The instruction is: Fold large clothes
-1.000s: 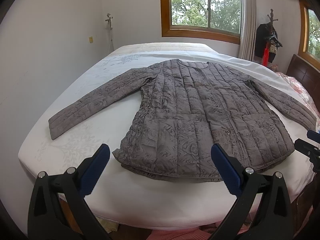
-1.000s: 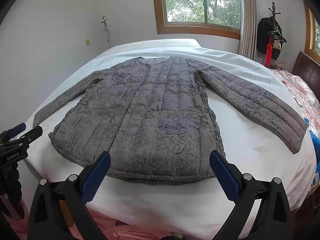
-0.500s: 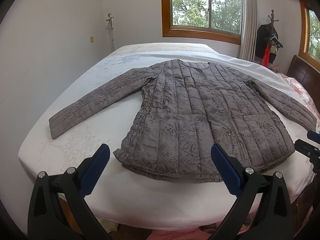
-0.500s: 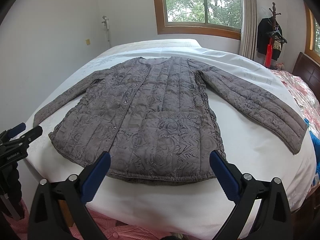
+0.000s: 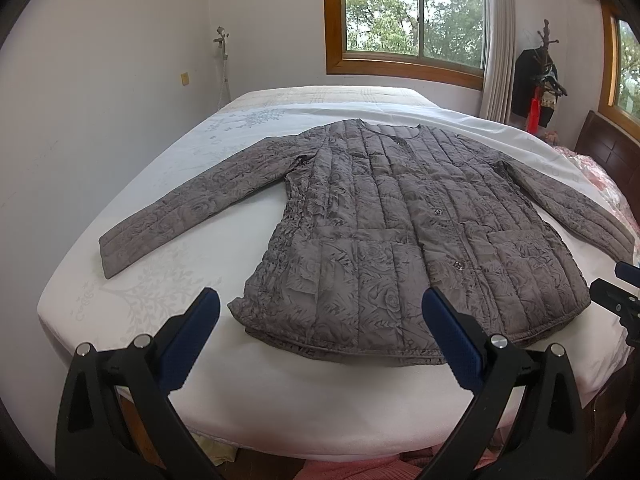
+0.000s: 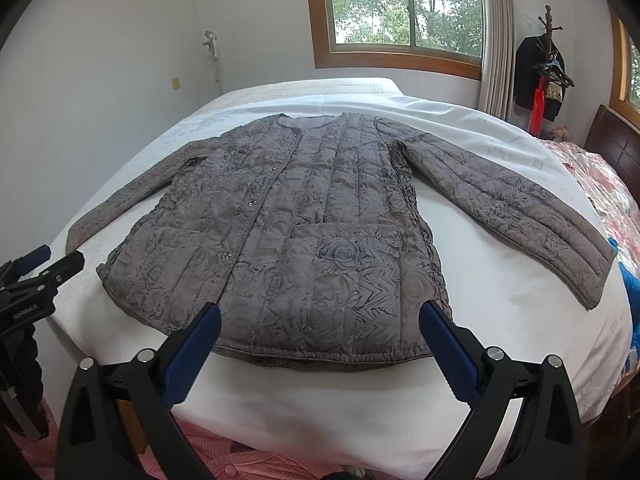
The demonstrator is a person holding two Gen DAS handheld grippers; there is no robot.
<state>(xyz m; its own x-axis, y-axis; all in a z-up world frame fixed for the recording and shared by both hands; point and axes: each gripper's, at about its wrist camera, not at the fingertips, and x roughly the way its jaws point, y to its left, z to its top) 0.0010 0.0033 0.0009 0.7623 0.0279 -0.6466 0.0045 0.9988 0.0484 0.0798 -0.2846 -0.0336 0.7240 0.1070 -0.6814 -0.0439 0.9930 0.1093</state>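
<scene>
While both pairs of blue-padded fingers (image 5: 188, 344) stand wide apart and empty, exactly as a second ago, the left gripper (image 5: 320, 340) and right gripper (image 6: 320, 340) hover before the unmoved grey quilted jacket (image 6: 312, 232), spread flat on the white bed (image 5: 304, 400).

I've got both wrist cameras low at the foot of the bed (image 5: 280, 412), looking along it toward the window (image 5: 412, 20). My left view sits off the jacket's (image 5: 400, 240) left hem corner, my right view off its right hem, both near the mattress edge. They share the whole jacket, window and coat rack (image 6: 546, 68). Each view catches the other gripper at its edge: right gripper (image 5: 620, 292), left gripper (image 6: 36, 276).
</scene>
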